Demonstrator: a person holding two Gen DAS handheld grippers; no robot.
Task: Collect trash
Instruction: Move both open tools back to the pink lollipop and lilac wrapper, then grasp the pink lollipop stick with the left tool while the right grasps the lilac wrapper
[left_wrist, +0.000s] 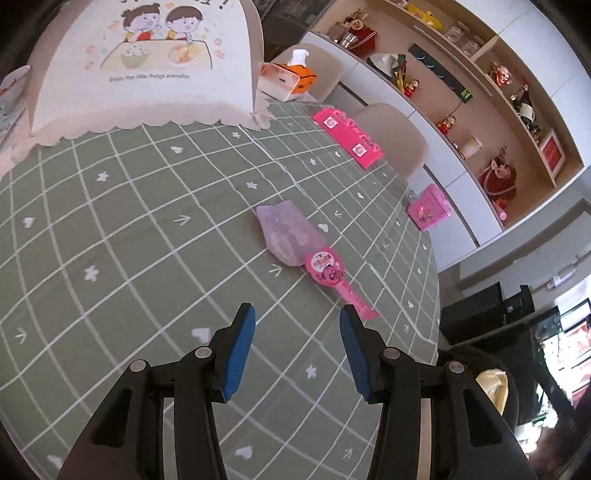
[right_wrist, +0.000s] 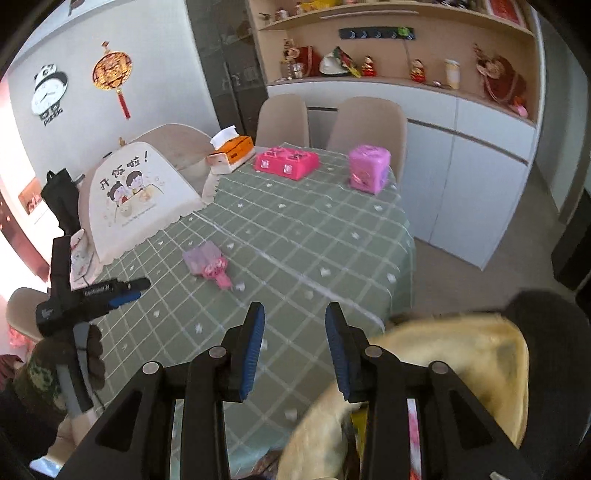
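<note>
Surface: green checked tablecloth (left_wrist: 129, 240).
Trash: pink-lilac plastic wrapper (left_wrist: 295, 247), mid-cloth.
Left gripper (left_wrist: 297, 325): released, near wrapper.
Right gripper (right_wrist: 294, 325): released, empty, near cloth edge.

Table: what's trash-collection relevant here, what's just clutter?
Relevant: pink wrapper, lined bin, left gripper, right gripper, both open and empty.

Clutter: food cover, tissue box, pink toy set, pink box.

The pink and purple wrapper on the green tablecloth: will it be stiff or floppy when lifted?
The wrapper looks like thin film lying flat, so probably floppy and light. Its glossy surface may slip between the fingers. It is flat, so rolling seems unlikely.
</note>
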